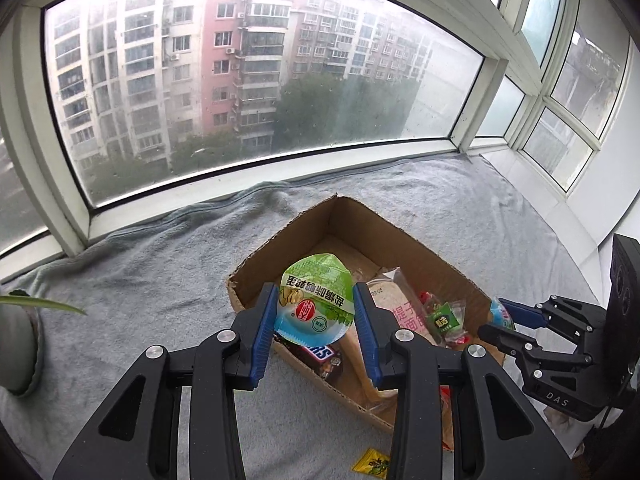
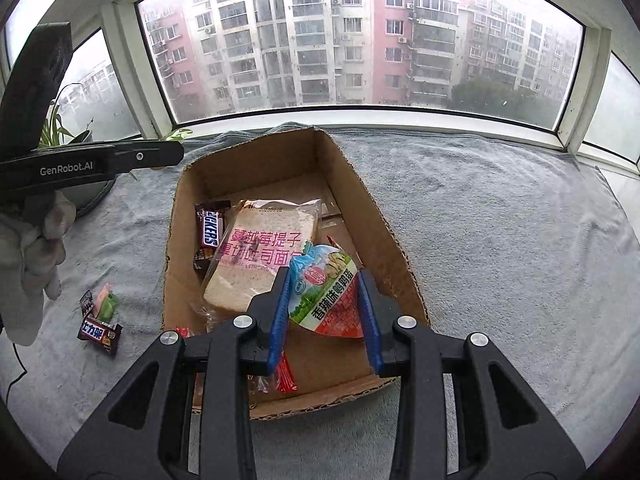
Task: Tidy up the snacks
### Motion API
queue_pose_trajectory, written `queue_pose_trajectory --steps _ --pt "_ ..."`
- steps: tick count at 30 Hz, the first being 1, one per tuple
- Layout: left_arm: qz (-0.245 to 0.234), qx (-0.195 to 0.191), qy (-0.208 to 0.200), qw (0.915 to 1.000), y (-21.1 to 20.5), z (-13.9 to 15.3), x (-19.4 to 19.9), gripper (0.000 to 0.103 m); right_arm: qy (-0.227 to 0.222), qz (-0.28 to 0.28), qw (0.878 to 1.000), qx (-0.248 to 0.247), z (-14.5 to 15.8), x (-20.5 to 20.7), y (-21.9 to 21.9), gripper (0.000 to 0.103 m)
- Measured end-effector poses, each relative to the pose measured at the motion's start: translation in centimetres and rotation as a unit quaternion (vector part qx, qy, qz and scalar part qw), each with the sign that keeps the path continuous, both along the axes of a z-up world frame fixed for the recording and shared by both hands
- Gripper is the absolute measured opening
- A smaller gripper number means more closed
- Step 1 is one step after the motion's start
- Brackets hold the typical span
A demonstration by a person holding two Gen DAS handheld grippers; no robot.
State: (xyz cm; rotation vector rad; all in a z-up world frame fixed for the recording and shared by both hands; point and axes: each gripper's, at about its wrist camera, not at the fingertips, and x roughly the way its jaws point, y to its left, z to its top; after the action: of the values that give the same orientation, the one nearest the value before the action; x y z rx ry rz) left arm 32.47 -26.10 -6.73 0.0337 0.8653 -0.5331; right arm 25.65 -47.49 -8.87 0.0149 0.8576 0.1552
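While both hover over cardboard box (image 2: 360, 184), your left claw (image 1: 316, 316) pinches green egg pack (image 1: 316, 300); right claw (image 2: 325, 300) pinches red egg pack (image 2: 326, 296).

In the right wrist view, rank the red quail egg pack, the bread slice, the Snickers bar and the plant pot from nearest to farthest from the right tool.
1. Red quail egg pack: clamped in the right tool.
2. Bread slice: in the cardboard box, just left of the tool.
3. Snickers bar: along the box's left wall, beyond the bread.
4. Plant pot: outside the box, far left by the window.
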Motion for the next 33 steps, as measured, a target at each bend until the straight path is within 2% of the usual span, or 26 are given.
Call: queue_pose_trajectory --steps 4,6,11,13,15,19,28,33 --pt "-0.001 0.005 0.007 1.0 -0.8 -1.1 0.9 0.036 0.004 0.0 1.0 -0.002 -0.6 0.3 0.1 0.035" --pt "-0.002 0.005 0.01 0.9999 -1.1 -1.4 1.1 0.036 0.003 0.001 1.0 -0.005 -0.6 0.4 0.2 0.041" --pt "-0.009 0.008 0.013 0.9998 -2.1 -1.7 1.4 0.039 -0.012 -0.007 1.0 -0.018 -0.1 0.2 0.4 0.07" --pt "-0.009 0.007 0.012 0.9999 -2.1 -1.6 1.3 0.047 -0.013 -0.006 1.0 -0.016 0.2 0.0 0.5 0.07" --pt "-0.009 0.004 0.012 0.9999 -2.1 -1.6 1.2 0.049 -0.009 -0.003 1.0 -0.016 0.3 0.0 0.7 0.07" --pt "-0.012 0.004 0.009 0.9999 -2.1 -1.4 0.9 0.049 -0.005 0.004 1.0 -0.026 0.2 -0.3 1.4 0.07" --pt "-0.013 0.008 -0.001 0.9999 -1.7 -0.6 0.2 0.049 -0.007 0.004 1.0 -0.008 0.5 -1.1 2.0 0.07" --pt "-0.013 0.006 -0.007 0.9999 -1.2 0.2 -0.3 0.049 -0.013 -0.002 1.0 0.023 0.9 -1.8 1.9 0.07"
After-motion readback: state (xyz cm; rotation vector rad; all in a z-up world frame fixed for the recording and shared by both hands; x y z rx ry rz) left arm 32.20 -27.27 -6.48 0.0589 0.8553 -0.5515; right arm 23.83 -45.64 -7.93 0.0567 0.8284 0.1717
